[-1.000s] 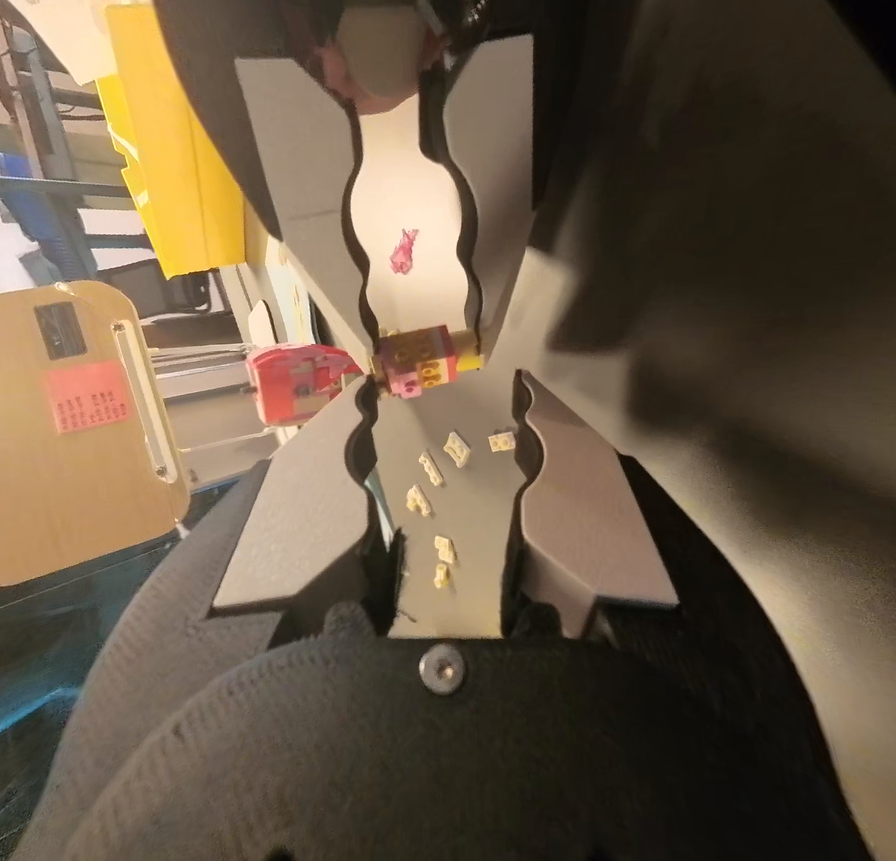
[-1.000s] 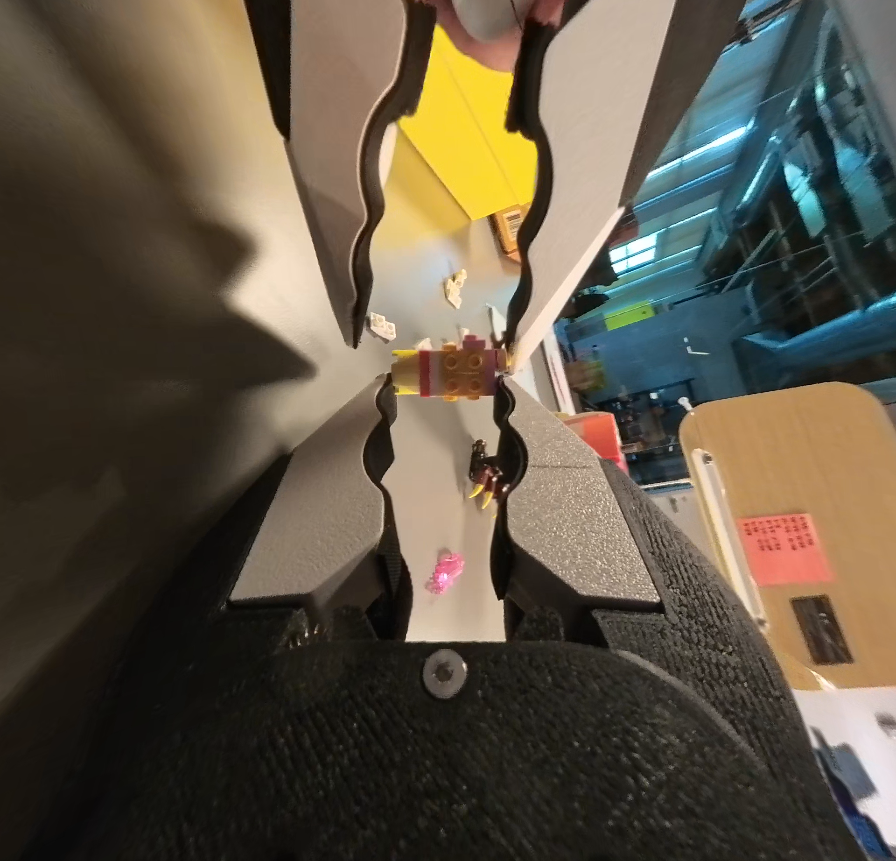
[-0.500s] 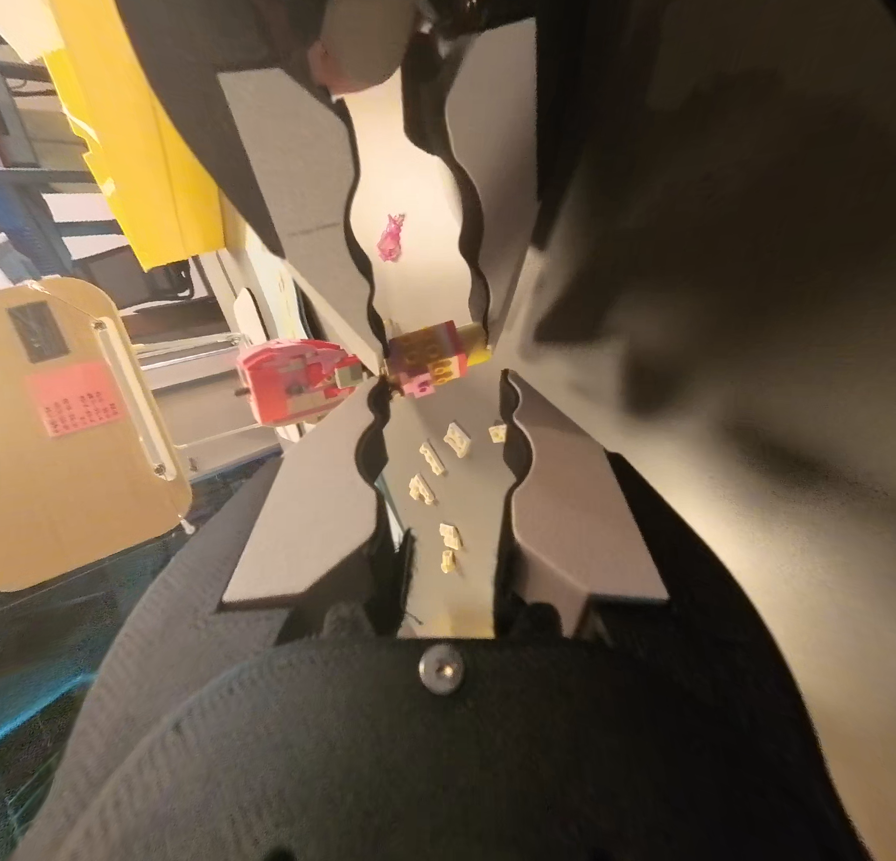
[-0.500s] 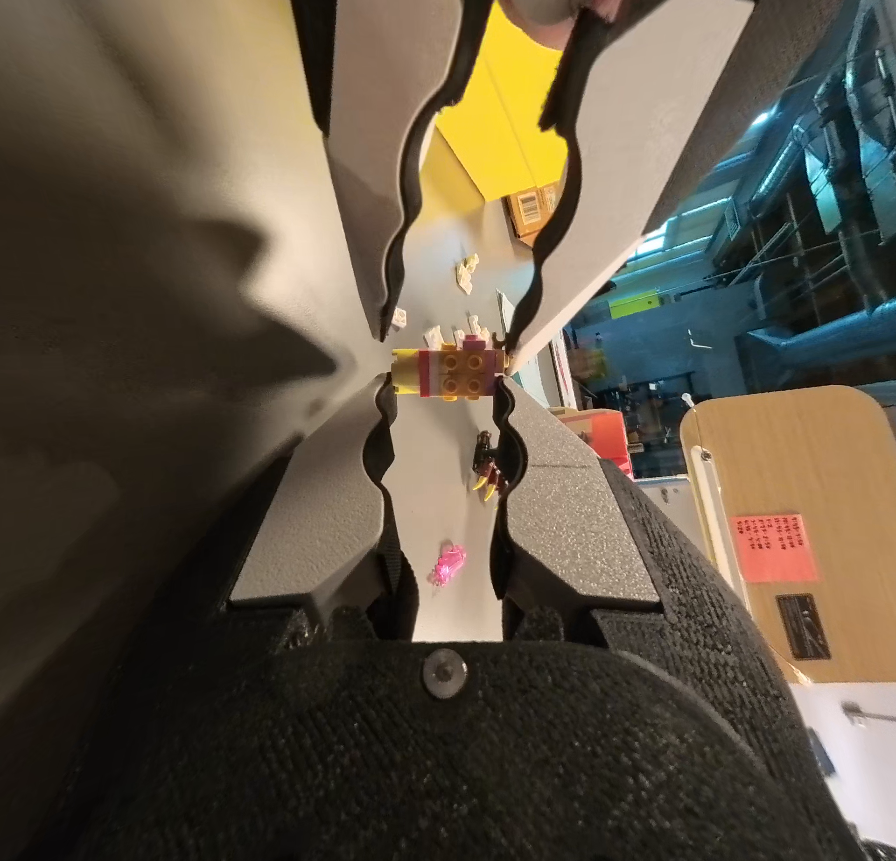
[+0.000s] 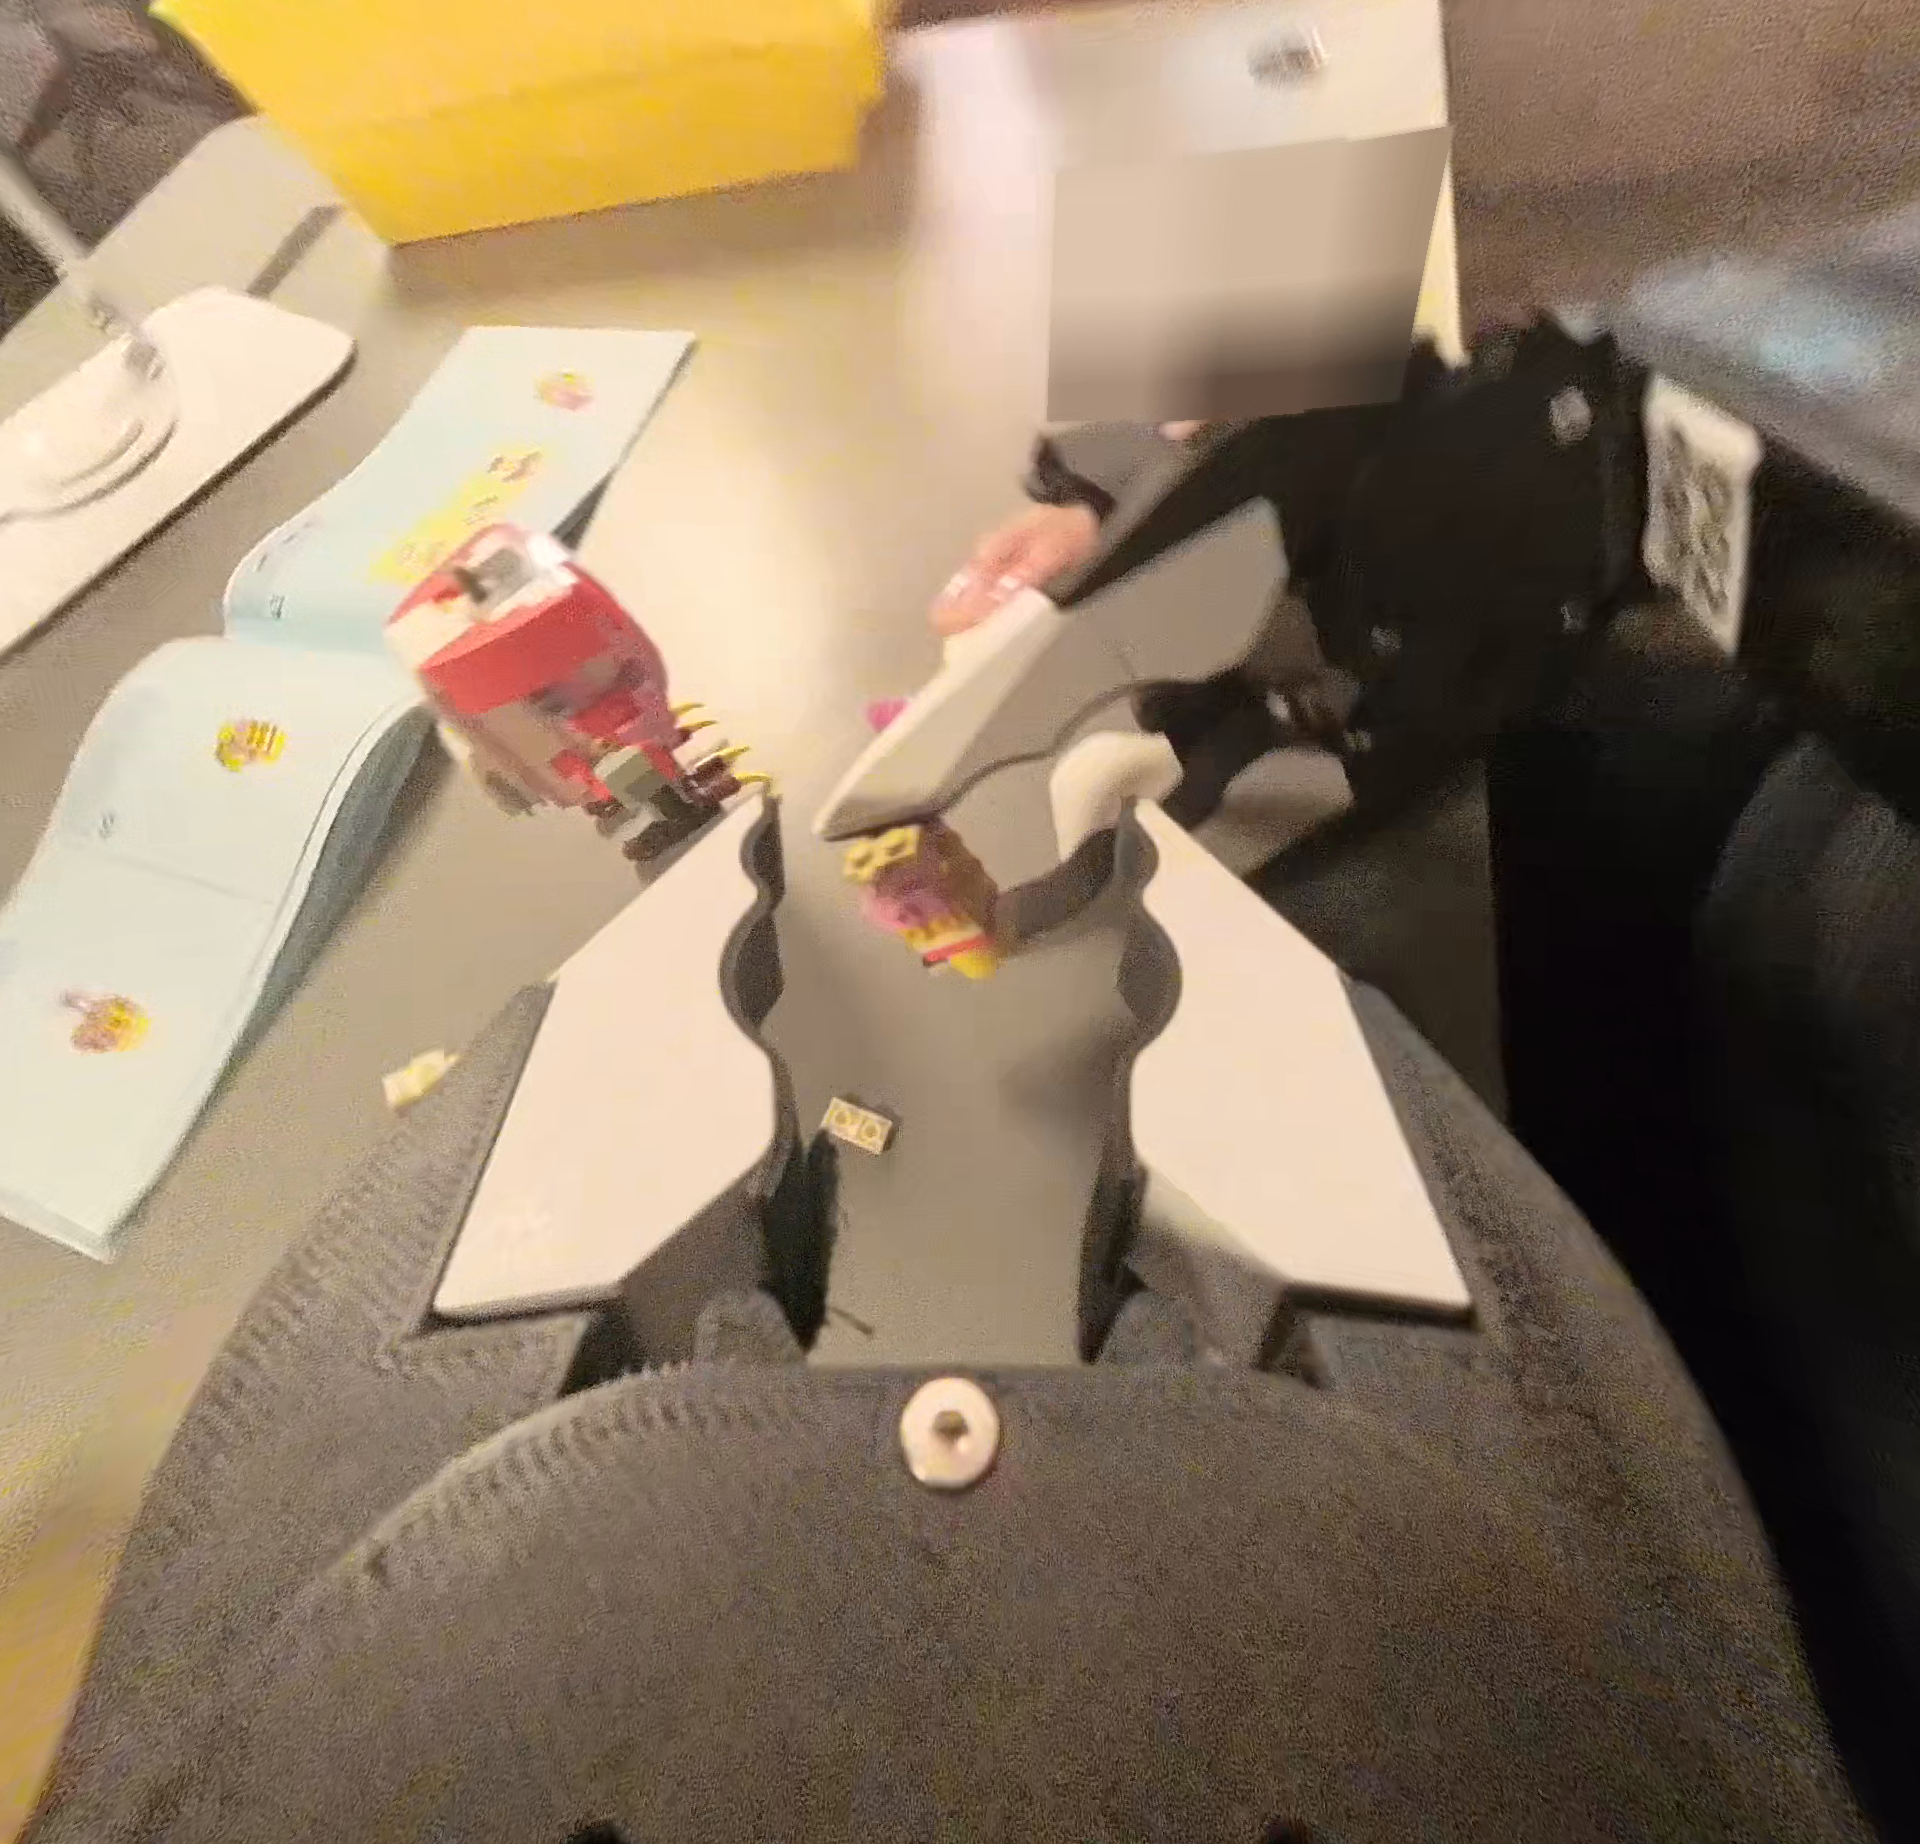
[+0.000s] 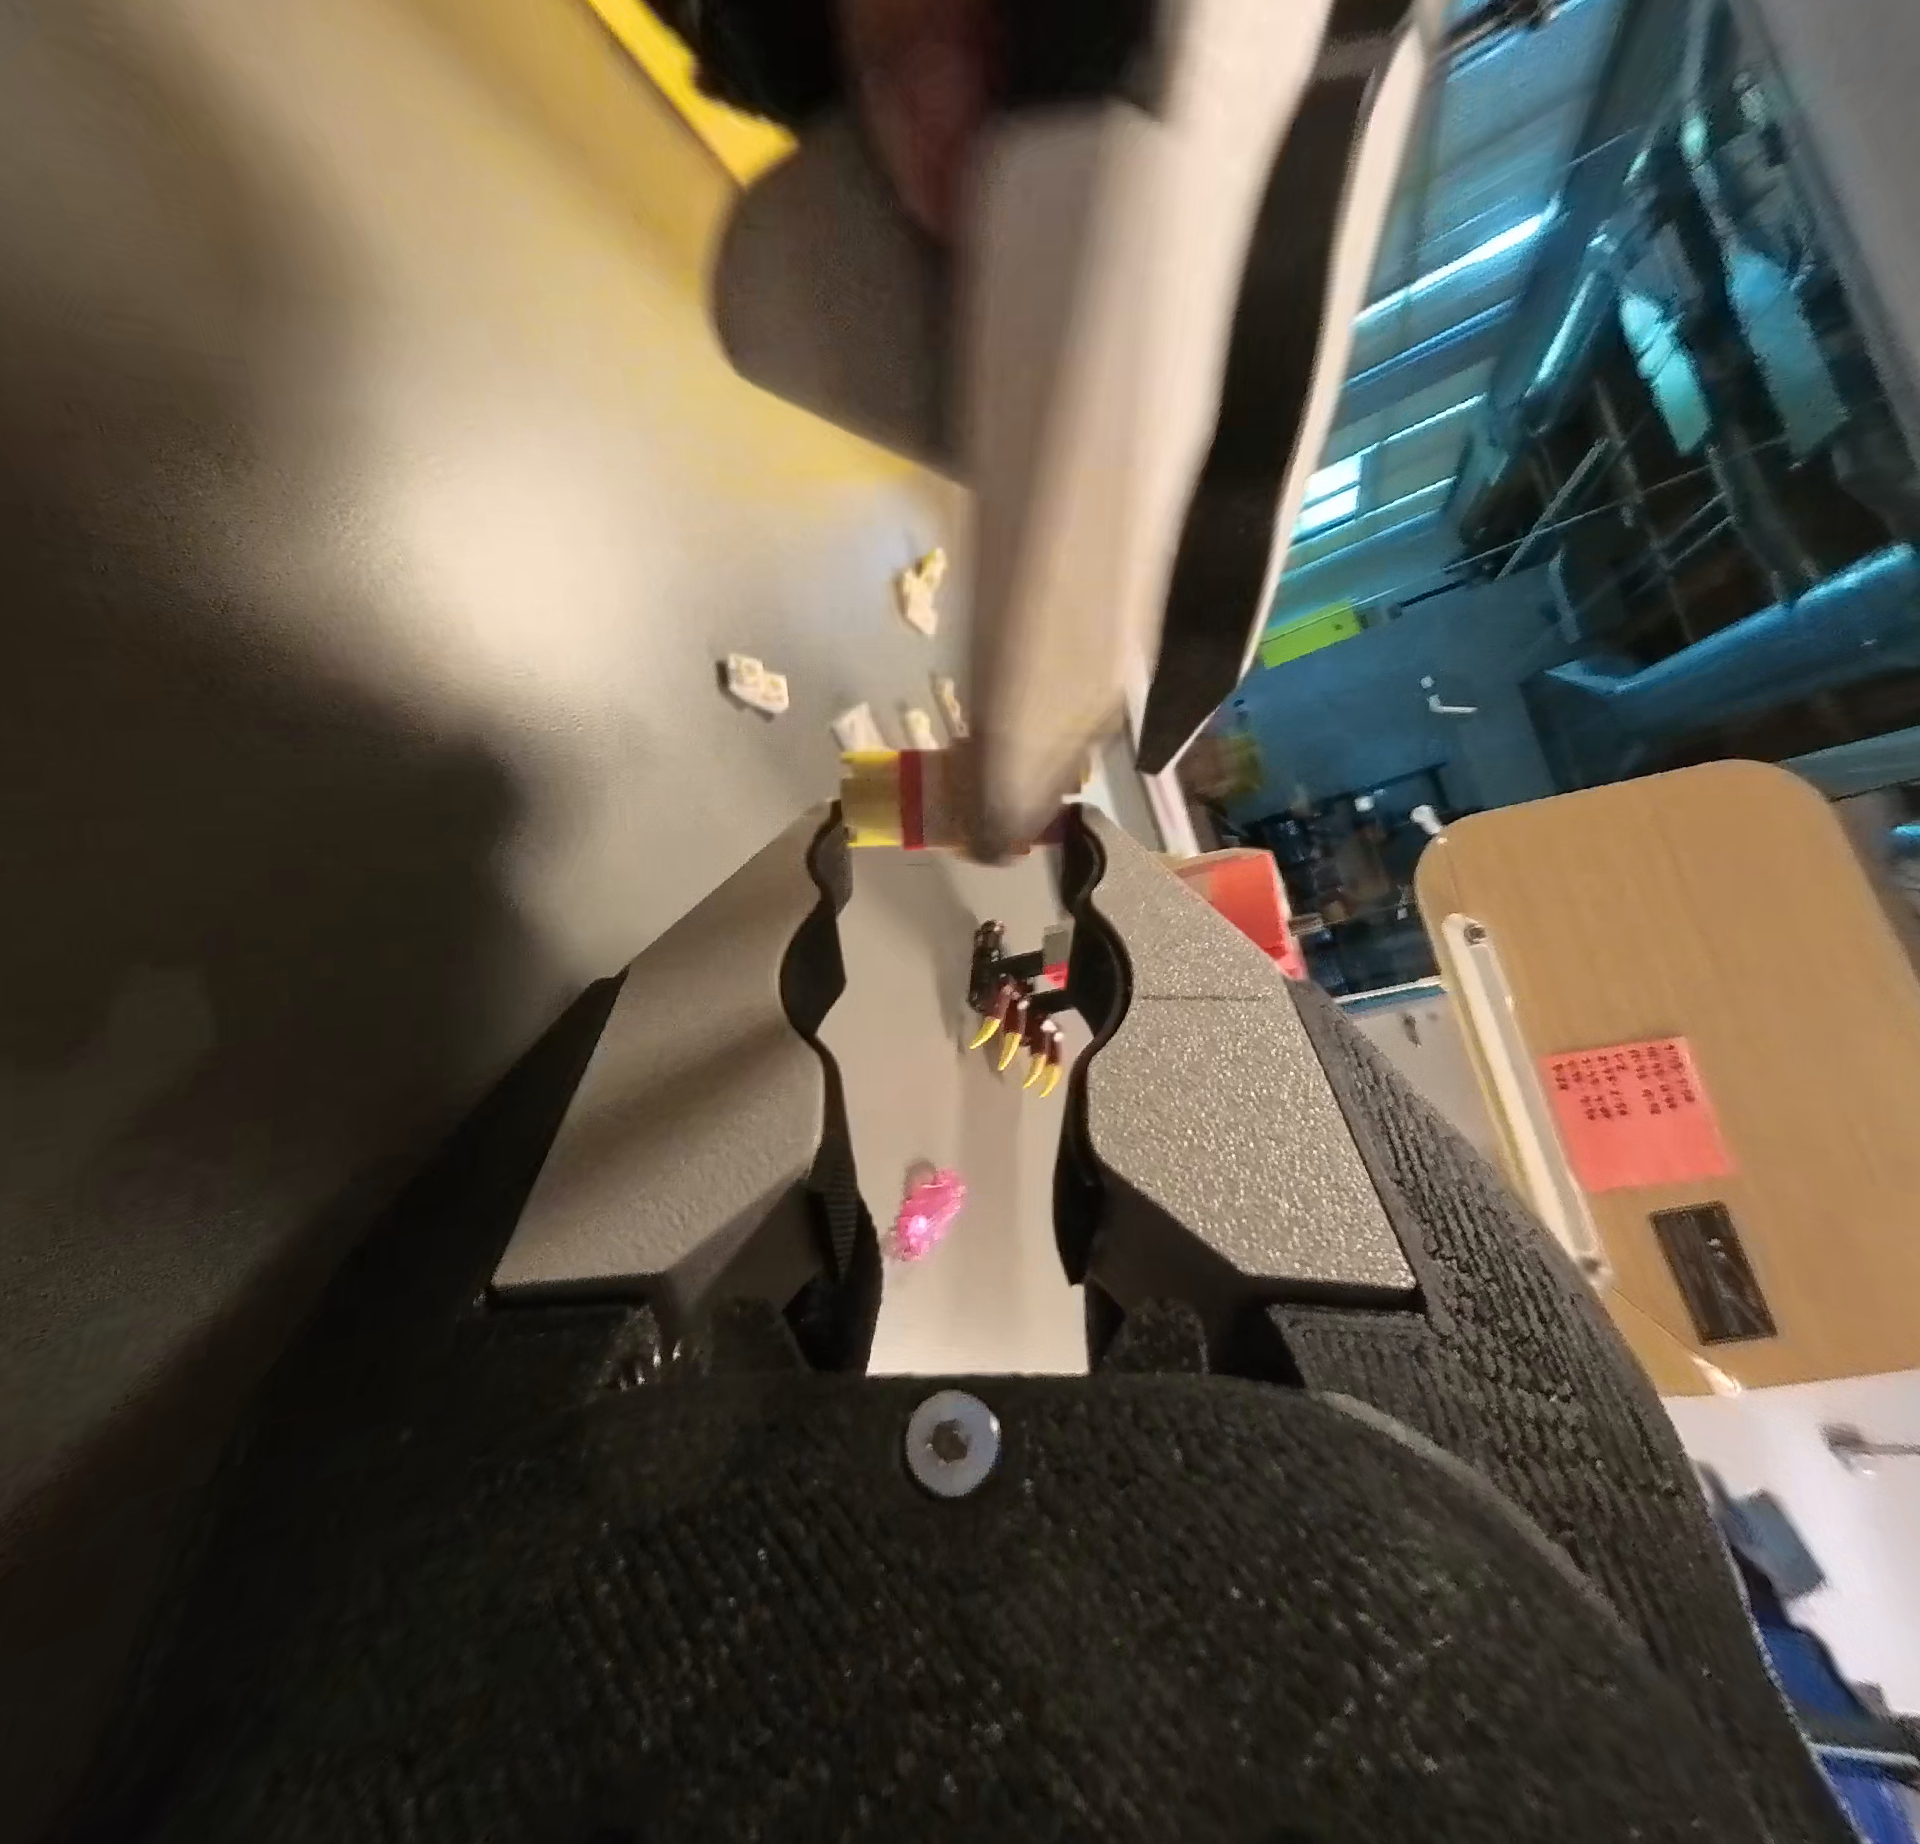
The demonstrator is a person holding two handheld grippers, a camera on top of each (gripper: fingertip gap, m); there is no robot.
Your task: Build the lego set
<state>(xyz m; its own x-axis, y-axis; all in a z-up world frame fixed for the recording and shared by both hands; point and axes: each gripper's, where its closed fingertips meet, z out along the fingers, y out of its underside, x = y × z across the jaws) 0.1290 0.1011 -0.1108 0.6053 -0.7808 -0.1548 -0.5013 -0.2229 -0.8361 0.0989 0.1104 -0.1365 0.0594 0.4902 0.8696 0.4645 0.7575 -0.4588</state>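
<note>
Your left gripper (image 5: 951,828) has let go of the small yellow, pink and red brick assembly (image 5: 925,901) that both tools were meeting on a moment ago, and its jaws have spread well apart. You are now pointing that gripper down across the grey table (image 5: 831,340), and it is holding nothing: the assembly is sitting in the wide gap between its fingers with clear space on either side. Your right gripper (image 6: 954,838) is doing the carrying, clamping the assembly end to end at its fingertips above the tabletop, with the yellow end against one pad and the pink end at the other. Just beside it, the red brick model (image 5: 540,672) is standing with its dark, yellow-tipped claws (image 6: 1018,1036) pointing toward the grippers. A loose translucent pink piece (image 6: 925,1197) and several small cream plates (image 6: 753,680) are lying scattered on the table. Only the left wrist view is showing you the whole model, the open light-blue booklet (image 5: 156,859) under it and the yellow box (image 5: 540,59) farther back. Only the right wrist view is showing the clamp end-on, though the blurred left finger (image 6: 1039,547) is crossing in front of the assembly there, so you cannot tell from that view whether it is touching.
</note>
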